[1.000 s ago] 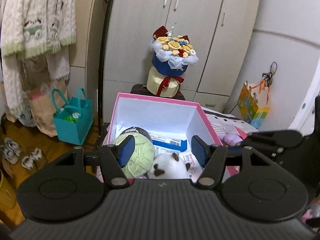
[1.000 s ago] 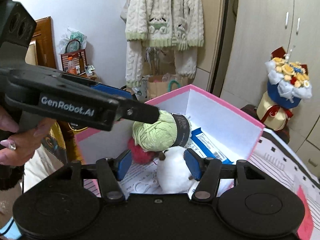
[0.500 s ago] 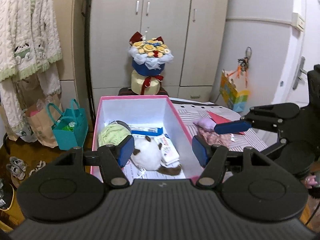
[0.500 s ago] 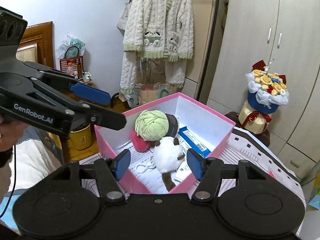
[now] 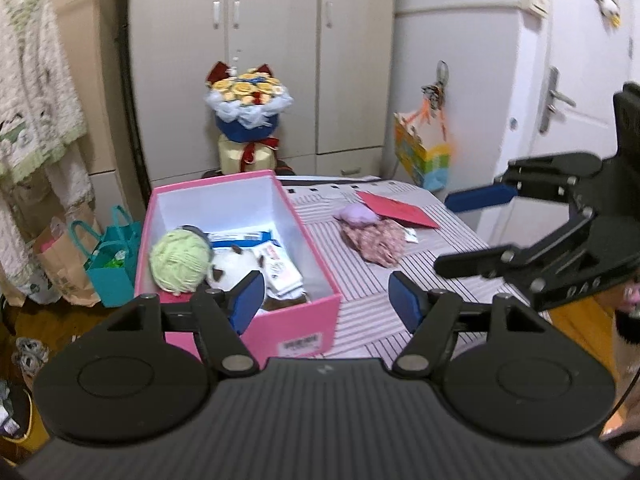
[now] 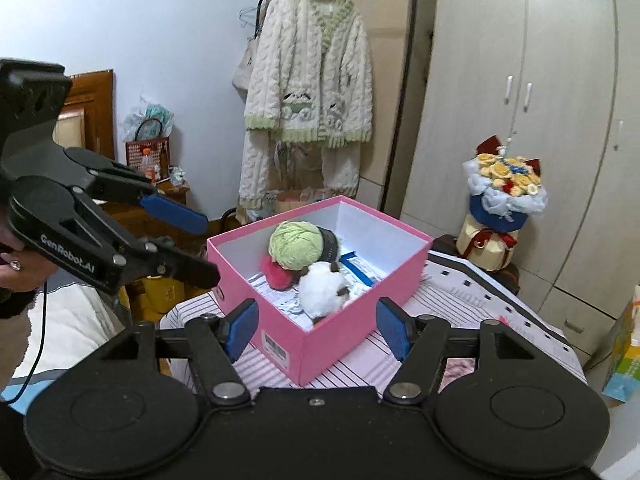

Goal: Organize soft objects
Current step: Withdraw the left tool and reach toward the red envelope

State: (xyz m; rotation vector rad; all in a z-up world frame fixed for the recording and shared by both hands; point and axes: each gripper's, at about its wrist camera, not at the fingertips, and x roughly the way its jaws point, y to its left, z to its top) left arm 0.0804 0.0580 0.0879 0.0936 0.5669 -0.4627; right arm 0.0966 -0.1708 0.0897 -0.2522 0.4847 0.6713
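Yarn (image 6: 295, 245) and plush toy (image 6: 323, 289) lay boxed, both grippers' fingers spread and empty, so the floral cloth bundle (image 5: 374, 238) mid-bench seemingly needed grasping next.

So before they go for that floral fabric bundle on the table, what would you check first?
1. Left hand-held gripper open, nothing held: ok.
2. Right hand-held gripper open, nothing held: ok.
3. Floral fabric bundle outside the pink box, on the striped tablecloth: ok.
4. Room left in the box beside the green yarn ball and white plush toy: ok.
5. Whether the lilac soft item is attached to the bundle: cannot tell.
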